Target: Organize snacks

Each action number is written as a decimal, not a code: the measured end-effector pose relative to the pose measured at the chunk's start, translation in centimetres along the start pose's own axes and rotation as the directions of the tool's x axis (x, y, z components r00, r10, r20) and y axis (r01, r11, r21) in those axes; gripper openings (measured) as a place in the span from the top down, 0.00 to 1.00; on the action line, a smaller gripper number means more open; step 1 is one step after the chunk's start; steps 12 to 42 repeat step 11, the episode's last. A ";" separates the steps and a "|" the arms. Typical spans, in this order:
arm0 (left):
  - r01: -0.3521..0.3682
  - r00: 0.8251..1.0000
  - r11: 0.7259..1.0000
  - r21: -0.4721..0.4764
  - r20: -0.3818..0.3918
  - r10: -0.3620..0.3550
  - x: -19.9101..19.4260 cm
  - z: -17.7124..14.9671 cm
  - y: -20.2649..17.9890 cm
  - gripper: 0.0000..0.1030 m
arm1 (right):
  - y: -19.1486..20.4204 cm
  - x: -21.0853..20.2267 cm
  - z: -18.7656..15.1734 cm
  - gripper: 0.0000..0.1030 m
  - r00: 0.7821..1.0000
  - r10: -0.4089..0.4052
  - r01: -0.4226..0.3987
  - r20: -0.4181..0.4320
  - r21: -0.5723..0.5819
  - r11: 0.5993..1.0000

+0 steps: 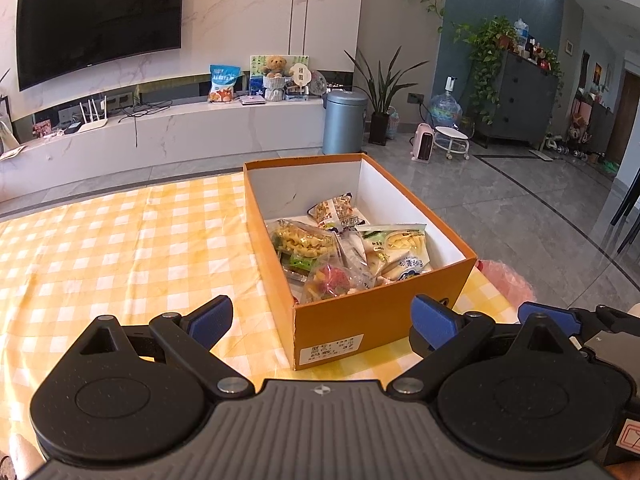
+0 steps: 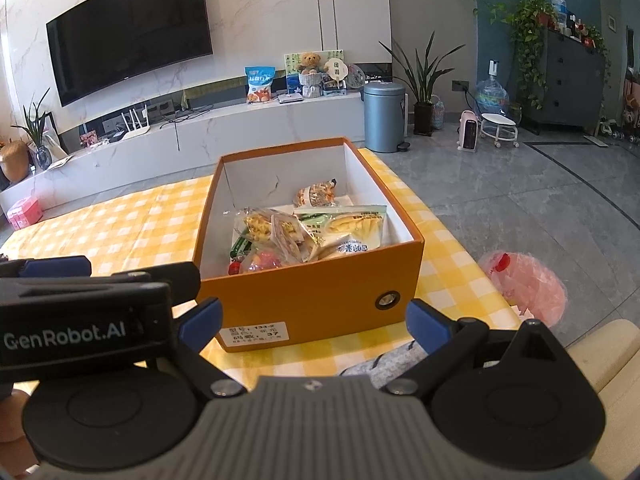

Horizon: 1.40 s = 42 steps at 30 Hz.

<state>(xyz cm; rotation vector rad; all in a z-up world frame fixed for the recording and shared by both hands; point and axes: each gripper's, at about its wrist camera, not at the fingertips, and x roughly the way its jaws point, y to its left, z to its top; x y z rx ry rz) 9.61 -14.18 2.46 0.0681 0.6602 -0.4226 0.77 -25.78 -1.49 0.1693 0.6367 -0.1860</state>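
An orange cardboard box (image 1: pixel 372 312) (image 2: pixel 320 292) with a white inside stands on the yellow checked tablecloth (image 1: pixel 120 248) (image 2: pixel 120 232). Several snack packets (image 1: pixel 344 252) (image 2: pixel 312 232) lie piled in it, among them a white and green packet (image 1: pixel 400 244) (image 2: pixel 352 228) and a clear bag of yellow crisps (image 1: pixel 300 240) (image 2: pixel 264 228). My left gripper (image 1: pixel 322 322) stands open in front of the box's near wall, holding nothing. My right gripper (image 2: pixel 314 326) is open too, just before the same wall. The left gripper's body (image 2: pixel 80 312) shows at the left of the right wrist view.
The table's right edge drops to a grey tiled floor, where a pink plastic bag (image 1: pixel 508 280) (image 2: pixel 528 284) lies. Behind the table run a white TV bench (image 1: pixel 160 132) and a grey bin (image 1: pixel 344 120) (image 2: pixel 384 116). A beige cushion (image 2: pixel 608 352) sits at the near right.
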 end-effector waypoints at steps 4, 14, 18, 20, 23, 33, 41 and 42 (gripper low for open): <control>0.000 1.000 1.000 0.001 0.000 0.000 0.0 0.0 0.0 0.00 | 0.1 0.0 0.0 0.07 1.000 -0.002 0.002 0.000 -0.008 1.000; -0.007 1.000 1.000 0.005 -0.003 0.007 0.1 -0.1 0.0 0.00 | 0.2 0.2 -0.2 0.07 1.000 0.001 -0.001 -0.001 -0.016 1.000; -0.007 1.000 1.000 0.005 -0.003 0.007 0.1 -0.1 0.0 0.00 | 0.2 0.2 -0.2 0.07 1.000 0.001 -0.001 -0.001 -0.016 1.000; -0.007 1.000 1.000 0.005 -0.003 0.007 0.1 -0.1 0.0 0.00 | 0.2 0.2 -0.2 0.07 1.000 0.001 -0.001 -0.001 -0.016 1.000; -0.007 1.000 1.000 0.005 -0.003 0.007 0.1 -0.1 0.0 0.00 | 0.2 0.2 -0.2 0.07 1.000 0.001 -0.001 -0.001 -0.016 1.000; -0.007 1.000 1.000 0.005 -0.003 0.007 0.1 -0.1 0.0 0.00 | 0.2 0.2 -0.2 0.07 1.000 0.001 -0.001 -0.001 -0.016 1.000; -0.007 1.000 1.000 0.005 -0.003 0.007 0.1 -0.1 0.0 0.00 | 0.2 0.2 -0.2 0.07 1.000 0.001 -0.001 -0.001 -0.016 1.000; -0.007 1.000 1.000 0.005 -0.003 0.007 0.1 -0.1 0.0 0.00 | 0.2 0.2 -0.2 0.07 1.000 0.001 -0.001 -0.001 -0.016 1.000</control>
